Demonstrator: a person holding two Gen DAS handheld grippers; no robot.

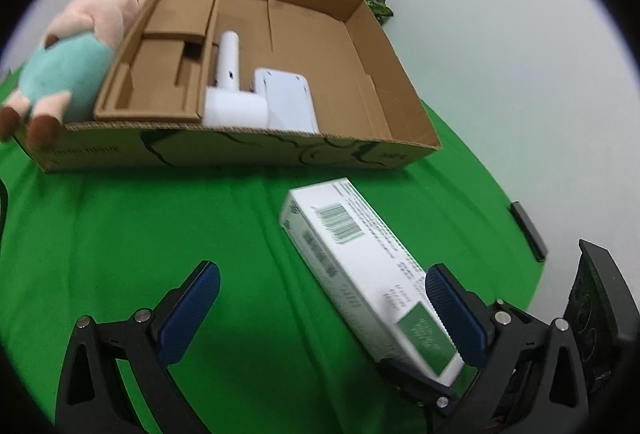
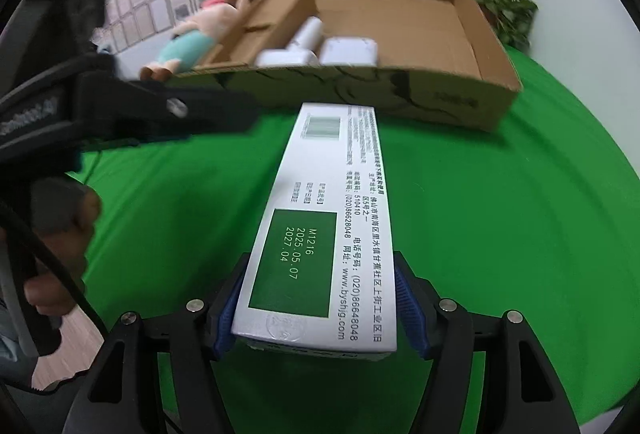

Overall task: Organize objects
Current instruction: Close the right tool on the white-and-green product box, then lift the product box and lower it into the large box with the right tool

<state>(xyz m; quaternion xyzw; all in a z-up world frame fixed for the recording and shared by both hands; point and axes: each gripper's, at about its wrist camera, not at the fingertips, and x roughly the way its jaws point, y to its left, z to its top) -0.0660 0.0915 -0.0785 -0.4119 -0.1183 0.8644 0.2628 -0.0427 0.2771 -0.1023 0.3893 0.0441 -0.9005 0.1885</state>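
A long white and green carton (image 2: 324,218) is clamped at its near end between the blue pads of my right gripper (image 2: 320,310), held above the green cloth and pointing toward the cardboard tray (image 2: 440,93). The carton (image 1: 360,258) also shows in the left wrist view, at the right. My left gripper (image 1: 320,310) is open and empty, its right pad (image 1: 456,314) beside the carton. The tray (image 1: 240,149) holds a white handheld device (image 1: 232,93), a white flat box (image 1: 288,97) and a brown cardboard insert (image 1: 168,45). A pink and teal plush toy (image 1: 72,57) lies over the tray's left end.
A green cloth (image 1: 160,226) covers the table. Leafy plants (image 2: 504,5) stand behind the tray against the white wall. A small black object (image 1: 528,230) lies at the cloth's right edge. The left gripper's black body (image 2: 132,105) and a hand fill the left of the right wrist view.
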